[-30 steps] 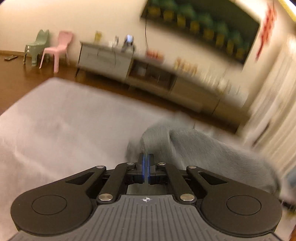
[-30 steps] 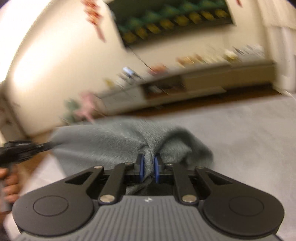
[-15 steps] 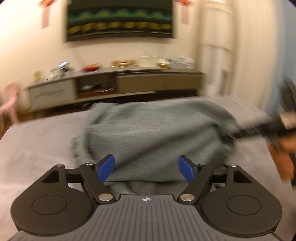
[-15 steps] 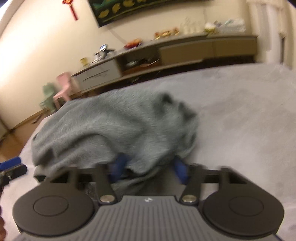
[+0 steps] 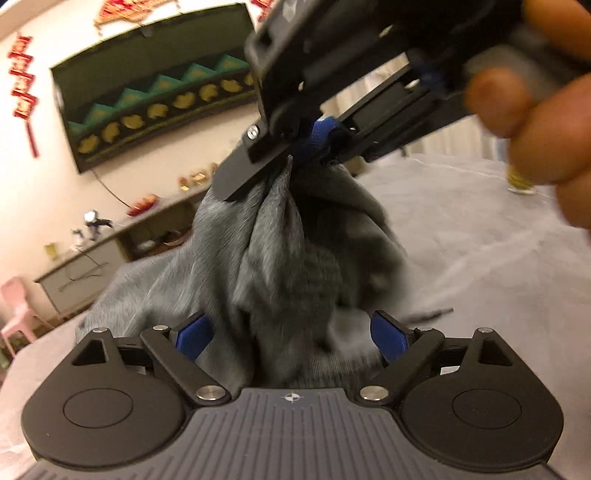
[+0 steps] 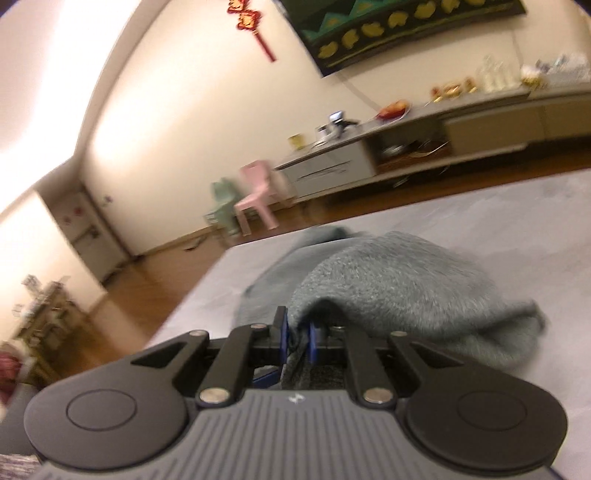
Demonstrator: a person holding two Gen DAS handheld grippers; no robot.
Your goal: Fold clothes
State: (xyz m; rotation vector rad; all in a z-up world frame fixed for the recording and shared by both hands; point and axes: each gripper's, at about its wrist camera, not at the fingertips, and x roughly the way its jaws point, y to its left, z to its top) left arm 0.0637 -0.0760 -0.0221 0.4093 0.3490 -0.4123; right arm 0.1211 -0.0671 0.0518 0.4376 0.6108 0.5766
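A fuzzy grey garment (image 5: pixel 291 266) hangs in a bunched peak over the pale grey bed cover (image 5: pixel 491 266). My left gripper (image 5: pixel 291 334) is open, its blue pads wide apart on either side of the hanging cloth, not pinching it. Above it in the left wrist view, my right gripper (image 5: pixel 314 142) is shut on the garment's top, held by a hand (image 5: pixel 535 110). In the right wrist view the right gripper (image 6: pixel 297 341) clamps a fold of the grey garment (image 6: pixel 399 288), which drapes ahead and to the right over the bed cover (image 6: pixel 517 221).
A long low cabinet (image 6: pixel 424 144) with clutter on top runs along the far wall under a dark green hanging (image 6: pixel 406 29). A pink chair (image 6: pixel 256 195) and a green chair (image 6: pixel 221 210) stand on the wooden floor (image 6: pixel 147 280) beyond the bed's edge.
Both grippers opened half a second ago and dropped the garment. The right gripper has since shut on it again and lifted it into a peak. The left gripper stays open, now beneath the right one.
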